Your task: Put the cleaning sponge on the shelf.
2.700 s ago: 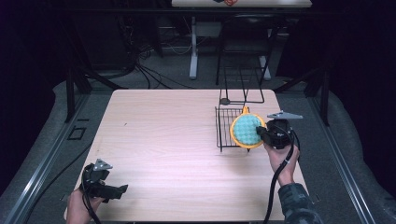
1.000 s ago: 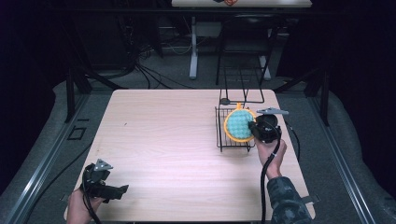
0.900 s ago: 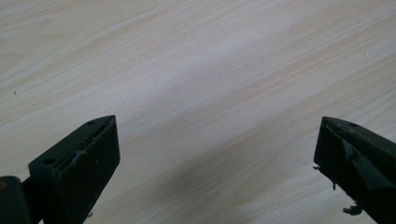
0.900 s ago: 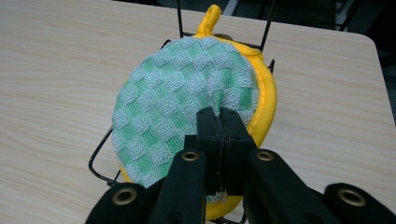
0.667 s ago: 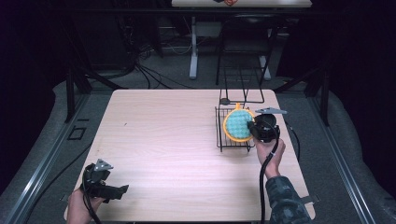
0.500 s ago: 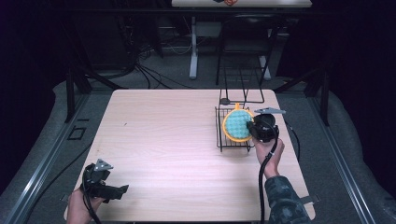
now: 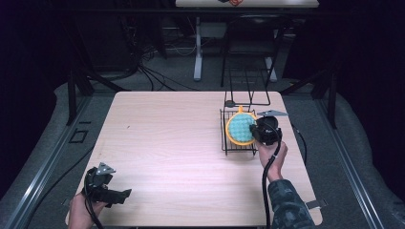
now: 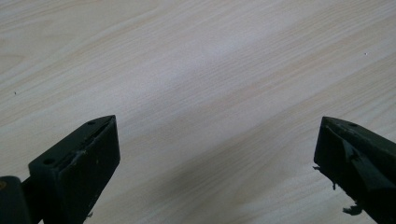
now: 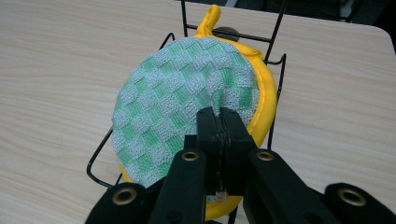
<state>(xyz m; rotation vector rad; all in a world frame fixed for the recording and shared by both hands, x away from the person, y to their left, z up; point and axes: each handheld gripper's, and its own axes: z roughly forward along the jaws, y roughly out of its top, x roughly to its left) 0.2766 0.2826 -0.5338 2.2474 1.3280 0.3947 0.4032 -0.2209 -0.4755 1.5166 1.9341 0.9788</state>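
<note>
**Round pot holder, green check with yellow border, held at the wire rack**

Pot holder [image 9: 187,107]: we record one round woven pad, pale green and white checks on the face, a yellow rim all round and a yellow hanging loop at its far edge. In the high view the pot holder [image 7: 240,128] sits over the black wire rack [image 7: 229,143] on the right half of the table, its face turned up and toward the table's left. We cannot tell how much of it rests on the wires.

Right gripper [image 9: 219,116]: we find its two black jaws pressed together, with a pinch of the pad's fabric caught between them near the rim on the near side. In the high view the right gripper [image 7: 264,131] lies just beside the rack's right edge, a hand [image 7: 273,157] in a patterned sleeve behind it and a black cable trailing down along the forearm.

Wire rack: we note a low black frame with a taller upright section at the back, standing near the table's far right corner.

Left gripper [image 7: 107,191]: we list it at the near left corner of the table, well apart from the rack. In the left gripper view its jaws stand wide apart over bare wood, nothing between them.

Table [image 7: 167,138]: light wood-grain top, rectangular.
</note>
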